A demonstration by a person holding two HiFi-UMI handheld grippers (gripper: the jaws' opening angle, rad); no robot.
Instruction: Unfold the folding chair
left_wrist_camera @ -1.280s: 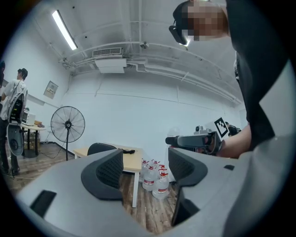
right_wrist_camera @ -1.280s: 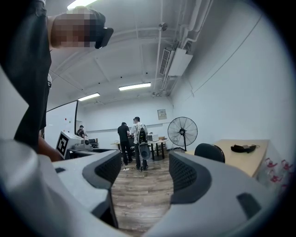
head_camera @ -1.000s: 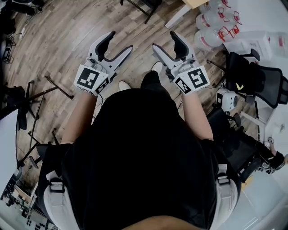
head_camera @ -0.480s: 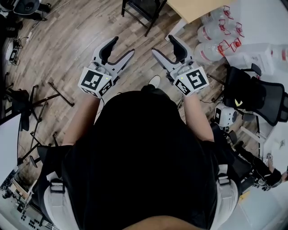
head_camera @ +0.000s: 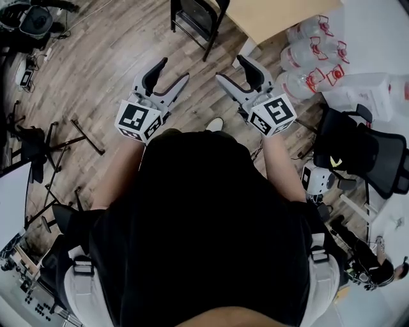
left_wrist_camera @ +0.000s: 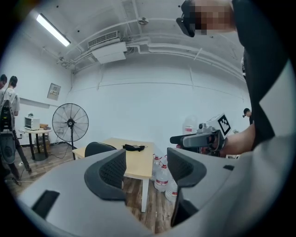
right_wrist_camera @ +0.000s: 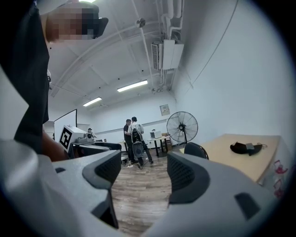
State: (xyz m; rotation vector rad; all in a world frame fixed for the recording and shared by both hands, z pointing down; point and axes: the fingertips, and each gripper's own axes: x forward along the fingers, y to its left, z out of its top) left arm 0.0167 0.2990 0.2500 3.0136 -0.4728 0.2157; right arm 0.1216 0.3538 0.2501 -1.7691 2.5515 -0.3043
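The folding chair (head_camera: 195, 19) stands on the wooden floor (head_camera: 96, 70) at the top of the head view, just beside the corner of the pale bench (head_camera: 275, 13). It lies ahead of you and well apart from both tongs. Only its dark frame and legs show there, and from the gripper views only its rounded dark back, so you cannot tell whether it is folded or open.

Your left tongs (head_camera: 174, 69) are held out in front of your body, pointing towards the chair and bench. Their jaws stand apart and have just been closing a little, with nothing between them; through the gap you see only floor, the bench leg and the water bottles (head_camera: 307, 48) next to it. Your right tongs (head_camera: 230, 68) are held out beside the left ones, also with the jaws apart and gripping nothing; bare floor shows between the pads.

A small dark bundle (left_wrist_camera: 134, 147) lies on the bench top. A large standing fan (left_wrist_camera: 70, 122) is by the far wall, and some people (right_wrist_camera: 133, 139) stand near another table at the back of the room. A black office chair (head_camera: 364, 137) is at your right, and thin black stands (head_camera: 45, 140) lie on the floor at your left.
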